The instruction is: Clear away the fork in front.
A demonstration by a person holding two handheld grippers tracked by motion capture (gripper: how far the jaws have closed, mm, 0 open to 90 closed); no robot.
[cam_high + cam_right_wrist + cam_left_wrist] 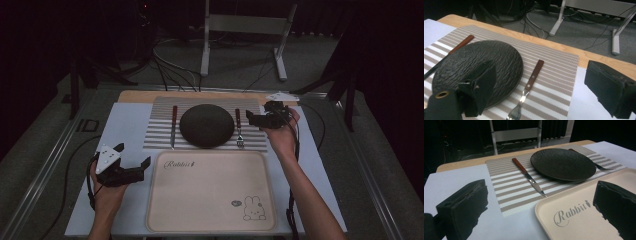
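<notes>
A dark round plate [207,125] rests on a striped placemat [160,135]. A knife [174,125] with a reddish handle lies left of it and a fork [239,129] right of it. My left gripper [134,156] is open and empty over white paper, at the left edge of a beige tray [210,192]. In the left gripper view, the left gripper [537,192] faces the knife [529,176] and plate [563,163]. My right gripper [256,114] is open, low beside the fork's handle. In the right gripper view, the right gripper [541,65] has the fork [529,83] between its jaws, apart from both.
A white sheet [125,125] covers most of the wooden table [135,96]. The tray bears a "Rabbit" word and a rabbit drawing [254,209]. Behind the table, a metal stand [245,30] and cables [175,70] lie on the floor.
</notes>
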